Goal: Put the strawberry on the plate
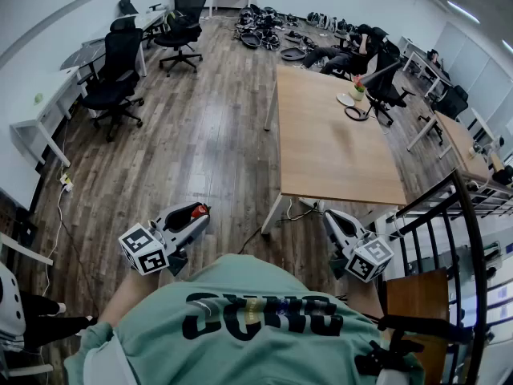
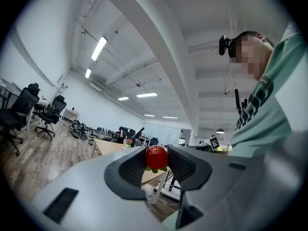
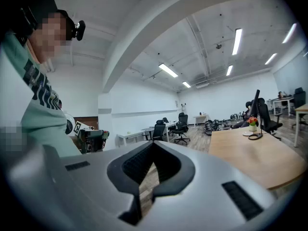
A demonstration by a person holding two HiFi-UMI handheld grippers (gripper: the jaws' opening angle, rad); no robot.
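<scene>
Left tool: the left tool (image 2: pixel 157 163) is held level at the person's waist. Its dark ribbed pads are closed on a small red strawberry with green leaves (image 2: pixel 156 156), which sits right out at the tips.
Right tool: the right tool (image 3: pixel 153 146) carries nothing, and its jaws meet at the tips.
Strawberry: in the air over the wooden floor, short of the near edge of the long light-wood tabletop (image 1: pixel 329 151).
Plate: a small white round plate (image 1: pixel 345 99) lies at the far end of the tabletop, well apart from the fruit.
Step in hand: by my judgement this is the carry towards the plate, and the placing has not begun.
Doing it well: the hold is only at the tips, so the squeeze should stay even and the tool level. Walking along the side of the tabletop looks safer than reaching across it. Bring the fruit low over the middle of the plate before letting go, or it may roll off.
Beside the plate: a small pot of orange flowers (image 1: pixel 358 87) stands just beside it, and a black ring (image 1: pixel 357 113) lies near it. Both crowd the plate, so coming in from its bare side seems best.
Around: black office chairs (image 1: pixel 120 62) stand by the white desks on the left. A seated person (image 1: pixel 345 54) is beyond the far end, and a black metal rail (image 1: pixel 449 215) stands close to the right tool.
In the way: loose cables (image 1: pixel 256 235) lie on the floor by the near leg of the tabletop.
</scene>
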